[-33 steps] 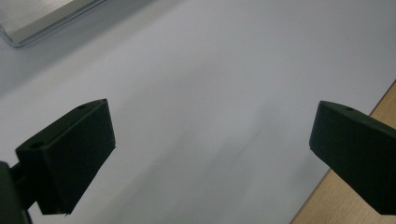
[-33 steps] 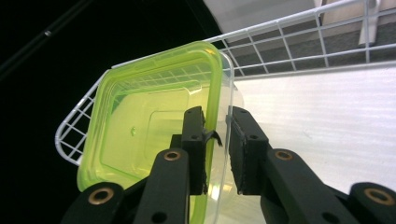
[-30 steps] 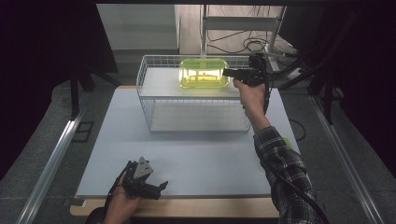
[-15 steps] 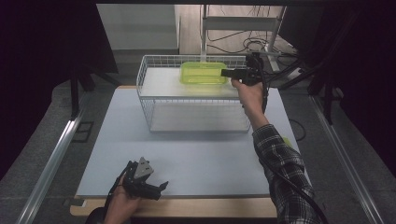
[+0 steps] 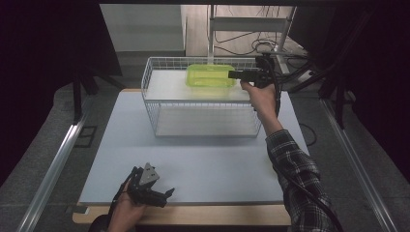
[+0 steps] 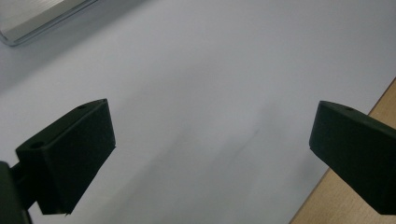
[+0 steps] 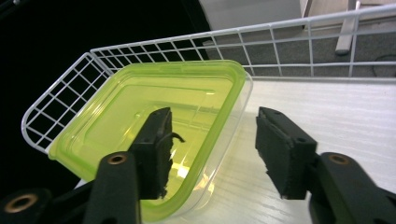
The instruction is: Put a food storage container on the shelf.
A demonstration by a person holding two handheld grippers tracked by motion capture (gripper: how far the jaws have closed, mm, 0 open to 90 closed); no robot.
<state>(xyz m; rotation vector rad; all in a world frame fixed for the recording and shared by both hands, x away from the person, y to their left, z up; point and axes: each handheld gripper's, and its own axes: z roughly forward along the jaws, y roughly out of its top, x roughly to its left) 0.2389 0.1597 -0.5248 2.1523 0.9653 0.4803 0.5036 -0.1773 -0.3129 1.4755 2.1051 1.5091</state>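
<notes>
Having just been opening the right gripper [image 7: 210,154] around the green box's [image 7: 154,126] wall, we should back out level, leaving it in the basket [image 5: 154,84].

I work in a lab or test room set up for recording, not a home. Beneath my left jaws lies a bare white board [image 5: 203,159] on a wooden table [image 5: 217,216], itself framed by metal rails [image 5: 55,164] to either side. Beyond my right jaws, past the wire basket [image 5: 203,108], loose cables [image 5: 270,48] trail over the floor around a metal stand [image 5: 251,24]. Black curtains [image 5: 48,53] close off both sides, well apart from my jaws. Grey carpet [image 5: 34,159] covers the floor below the rails.
</notes>
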